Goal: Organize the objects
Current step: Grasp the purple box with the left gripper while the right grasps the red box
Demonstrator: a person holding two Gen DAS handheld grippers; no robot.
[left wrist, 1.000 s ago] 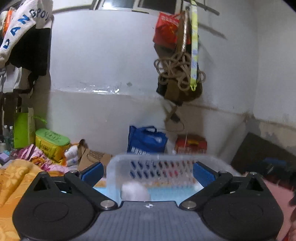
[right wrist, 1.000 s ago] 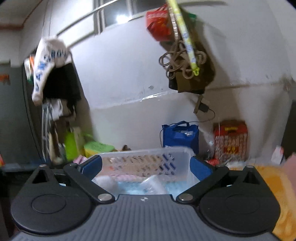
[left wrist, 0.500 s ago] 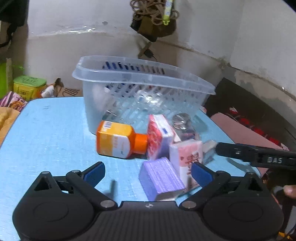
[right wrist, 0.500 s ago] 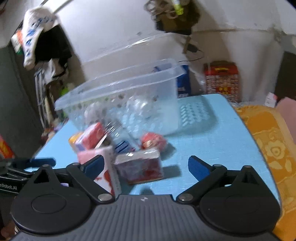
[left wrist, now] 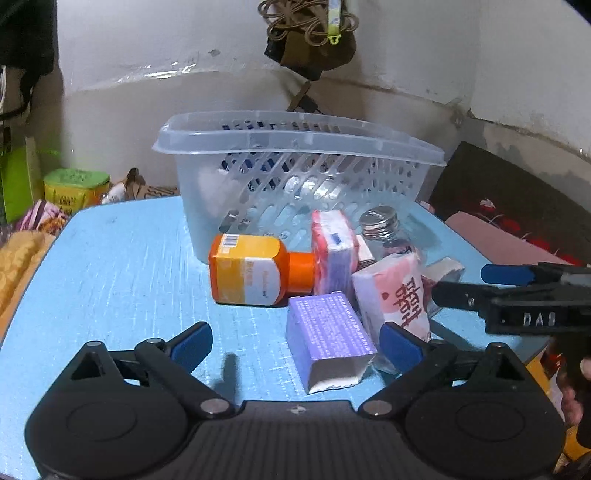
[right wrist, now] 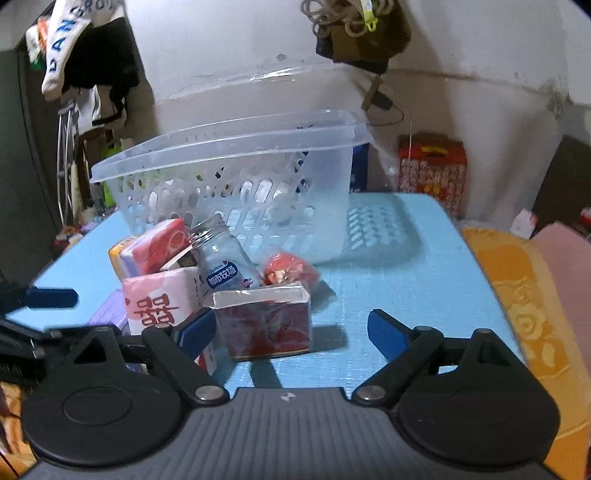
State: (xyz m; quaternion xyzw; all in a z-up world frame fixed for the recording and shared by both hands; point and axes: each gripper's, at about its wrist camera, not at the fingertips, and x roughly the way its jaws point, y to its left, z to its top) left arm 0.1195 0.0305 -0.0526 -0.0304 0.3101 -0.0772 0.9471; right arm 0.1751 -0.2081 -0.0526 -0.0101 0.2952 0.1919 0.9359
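Observation:
A clear plastic basket [left wrist: 295,173] [right wrist: 229,173] stands on the blue table [left wrist: 110,266]. In front of it lies a pile: an orange bottle [left wrist: 255,269] on its side, a purple box [left wrist: 328,339], pink tissue packs [left wrist: 399,295] [right wrist: 159,299], a clear jar with a metal lid [right wrist: 221,258] and a red box [right wrist: 266,321]. My left gripper [left wrist: 295,343] is open and empty, just before the purple box. My right gripper [right wrist: 291,328] is open and empty, with the red box between its fingers' line. It also shows in the left wrist view [left wrist: 517,291].
An orange flowered cloth [right wrist: 524,302] lies right of the table. A red carton [right wrist: 432,170] and a blue bag stand at the wall behind. A green tin [left wrist: 74,184] and clutter sit at the far left. Ropes and bags [left wrist: 306,29] hang on the wall.
Both grippers have tilted down from facing the wall and moved closer to the pile. The objects now sit larger and nearer between the open fingers.

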